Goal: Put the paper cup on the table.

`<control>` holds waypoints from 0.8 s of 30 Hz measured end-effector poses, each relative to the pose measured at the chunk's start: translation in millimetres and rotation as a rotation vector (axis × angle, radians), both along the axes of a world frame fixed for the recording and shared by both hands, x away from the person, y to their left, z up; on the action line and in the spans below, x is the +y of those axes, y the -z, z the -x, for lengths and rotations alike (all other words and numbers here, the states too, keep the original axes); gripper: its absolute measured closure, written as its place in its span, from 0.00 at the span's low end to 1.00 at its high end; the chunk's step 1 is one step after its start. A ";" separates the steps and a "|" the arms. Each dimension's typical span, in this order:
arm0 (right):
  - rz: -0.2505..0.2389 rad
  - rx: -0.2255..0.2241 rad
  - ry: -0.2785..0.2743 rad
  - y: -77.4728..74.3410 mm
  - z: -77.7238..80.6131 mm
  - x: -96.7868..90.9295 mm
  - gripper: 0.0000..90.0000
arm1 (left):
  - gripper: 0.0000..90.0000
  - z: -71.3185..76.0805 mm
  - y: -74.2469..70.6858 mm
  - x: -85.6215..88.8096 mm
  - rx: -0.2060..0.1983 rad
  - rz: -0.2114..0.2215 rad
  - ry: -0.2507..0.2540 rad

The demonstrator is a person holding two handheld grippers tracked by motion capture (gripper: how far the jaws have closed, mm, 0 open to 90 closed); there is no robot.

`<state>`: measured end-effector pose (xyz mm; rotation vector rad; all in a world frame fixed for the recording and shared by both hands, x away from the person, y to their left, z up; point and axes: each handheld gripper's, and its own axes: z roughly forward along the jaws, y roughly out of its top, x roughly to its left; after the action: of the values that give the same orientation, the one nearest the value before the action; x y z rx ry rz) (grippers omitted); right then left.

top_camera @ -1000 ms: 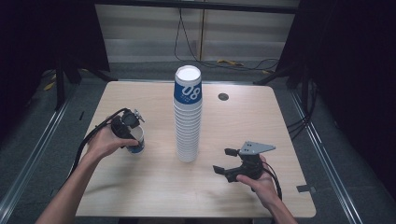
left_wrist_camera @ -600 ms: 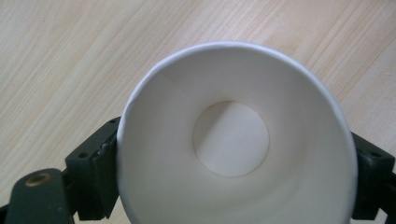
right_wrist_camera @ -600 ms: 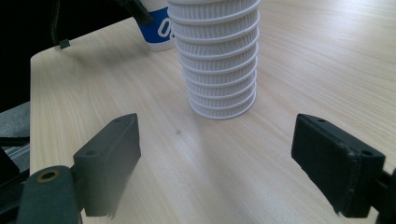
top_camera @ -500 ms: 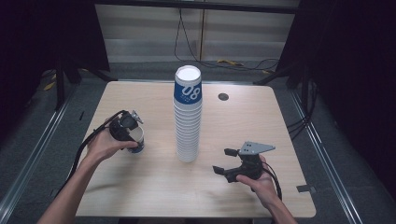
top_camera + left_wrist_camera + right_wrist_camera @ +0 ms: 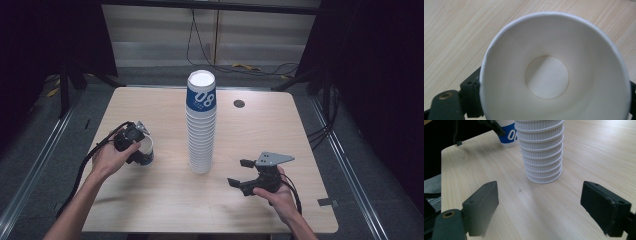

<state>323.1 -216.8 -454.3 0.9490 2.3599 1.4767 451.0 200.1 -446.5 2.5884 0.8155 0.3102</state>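
— From above, what am I holding?
— My left gripper (image 5: 131,145) is clamped on a single cup (image 5: 144,152), left of the cup stack (image 5: 201,125). I'd set it down level before letting go.
— Its own camera?
— Cup (image 5: 554,72) upright, empty, wood under it.
— The right?
— My right gripper (image 5: 546,207) is wide apart, stack (image 5: 541,150) ahead on the pale table (image 5: 579,150); dark room beyond.

My light wooden table (image 5: 150,105) with its small dark round grommet (image 5: 239,103) stands on a grey floor (image 5: 350,135), black curtains (image 5: 380,75) hanging at both sides, a pale panelled wall (image 5: 150,35) ahead with cables (image 5: 250,67) trailing below it.
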 end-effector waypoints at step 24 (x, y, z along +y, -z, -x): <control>0.009 -0.004 -0.004 1.0 -0.3 1.2 0.17 | 0.18 14.4 15.1 33.3 -0.042 0.152 -0.032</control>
<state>323.4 -215.6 -455.3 0.9381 2.3654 1.4665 436.6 233.4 -461.6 2.4223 0.8326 0.2996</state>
